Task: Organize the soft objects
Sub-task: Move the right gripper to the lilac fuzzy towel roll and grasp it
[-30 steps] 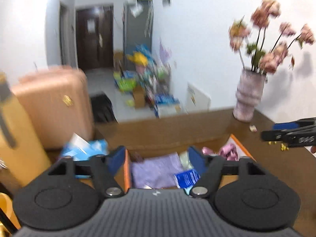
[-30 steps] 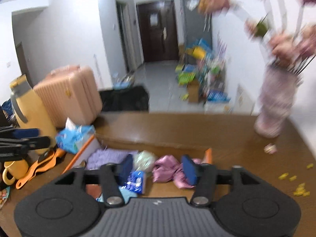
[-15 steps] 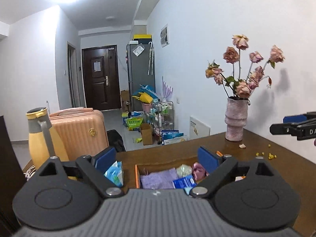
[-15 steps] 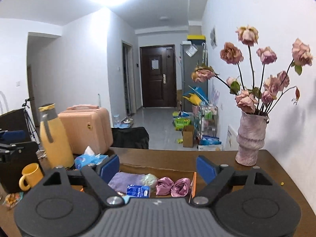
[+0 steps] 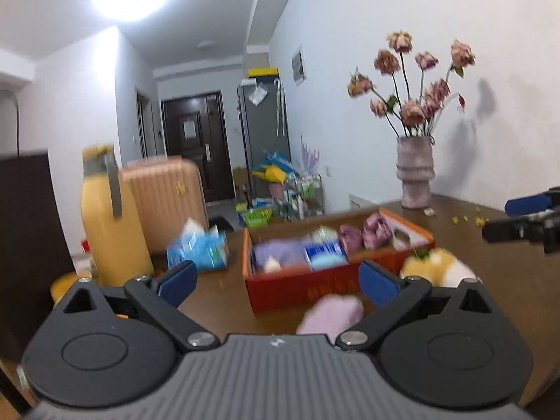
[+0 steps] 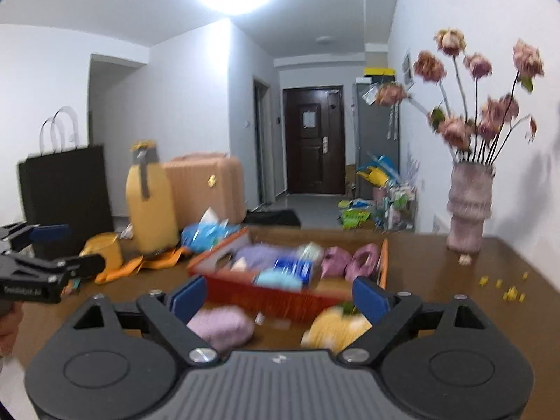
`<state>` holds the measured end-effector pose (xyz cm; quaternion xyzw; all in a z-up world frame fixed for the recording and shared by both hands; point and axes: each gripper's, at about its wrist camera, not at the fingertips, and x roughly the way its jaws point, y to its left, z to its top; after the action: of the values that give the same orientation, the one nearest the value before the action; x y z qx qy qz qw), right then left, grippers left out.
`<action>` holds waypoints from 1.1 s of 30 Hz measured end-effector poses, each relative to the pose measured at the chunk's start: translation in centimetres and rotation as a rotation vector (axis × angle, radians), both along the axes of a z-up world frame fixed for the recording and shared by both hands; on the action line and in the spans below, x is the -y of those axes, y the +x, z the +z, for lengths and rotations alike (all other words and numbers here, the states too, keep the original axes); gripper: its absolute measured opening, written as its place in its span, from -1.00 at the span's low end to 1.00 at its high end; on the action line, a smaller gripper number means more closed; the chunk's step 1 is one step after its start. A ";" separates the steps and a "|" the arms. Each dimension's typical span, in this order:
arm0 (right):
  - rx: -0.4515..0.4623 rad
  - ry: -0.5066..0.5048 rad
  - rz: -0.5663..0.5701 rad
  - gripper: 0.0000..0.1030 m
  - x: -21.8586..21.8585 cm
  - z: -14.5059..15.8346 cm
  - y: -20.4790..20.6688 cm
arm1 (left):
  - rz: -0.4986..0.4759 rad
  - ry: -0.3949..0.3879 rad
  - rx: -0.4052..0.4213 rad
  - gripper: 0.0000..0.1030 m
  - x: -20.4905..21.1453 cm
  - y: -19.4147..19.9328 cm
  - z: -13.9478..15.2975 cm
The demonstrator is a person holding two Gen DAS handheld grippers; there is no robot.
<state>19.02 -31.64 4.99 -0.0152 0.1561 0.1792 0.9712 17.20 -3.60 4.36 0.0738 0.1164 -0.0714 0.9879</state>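
Note:
An orange-red box (image 5: 301,285) (image 6: 266,294) on the brown table holds a purple cloth (image 5: 280,252), a blue packet (image 6: 292,267) and pink soft items (image 6: 350,262). In front of it lie a pink soft object (image 5: 332,315) (image 6: 220,325) and a yellow plush (image 5: 434,267) (image 6: 336,325). My left gripper (image 5: 276,281) is open and empty, above the table near the box. My right gripper (image 6: 278,295) is open and empty, above the two loose objects. Each gripper shows at the edge of the other view.
A yellow jug (image 6: 150,196), a yellow cup (image 6: 103,250), a blue tissue pack (image 5: 197,250) and a black bag (image 6: 66,189) stand left. A vase with pink flowers (image 6: 469,206) stands back right. Yellow crumbs (image 6: 504,288) lie on the table.
Both grippers have pulled back from the box and tilted down again; the pink object and yellow plush in front of the box have come into view. Both stay open.

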 end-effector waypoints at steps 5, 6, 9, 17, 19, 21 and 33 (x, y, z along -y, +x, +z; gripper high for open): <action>-0.085 -0.027 -0.013 0.79 0.0 -4.1 -1.2 | 0.060 -0.047 -0.141 0.96 -1.4 -0.1 -2.9; -0.095 -0.015 -0.009 0.79 0.0 -4.3 -1.0 | 0.058 -0.053 -0.155 0.96 -1.7 0.3 -3.0; -0.106 0.008 0.004 0.78 -0.2 -4.4 0.5 | 0.075 -0.063 -0.173 0.90 -2.0 2.1 -3.0; -0.170 -0.009 0.045 0.61 -4.0 -4.9 10.2 | 0.016 -0.430 -0.430 0.41 -2.3 9.9 -5.9; -0.201 0.001 0.062 0.54 -5.1 -5.4 13.2 | 0.021 -0.496 -0.484 0.28 -2.4 11.6 -6.9; -0.252 0.031 0.092 0.45 -6.1 -6.0 16.3 | 0.034 -0.549 -0.534 0.02 -2.5 13.0 -7.8; -0.449 0.230 0.125 -0.56 -5.6 -9.7 17.5 | -0.021 -0.612 -0.604 -0.61 -3.5 14.9 -9.2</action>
<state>36.51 -26.00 -4.75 0.1261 0.3451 0.2544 0.8946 32.09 -0.07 -4.87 -0.2455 0.3733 -0.1309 0.8850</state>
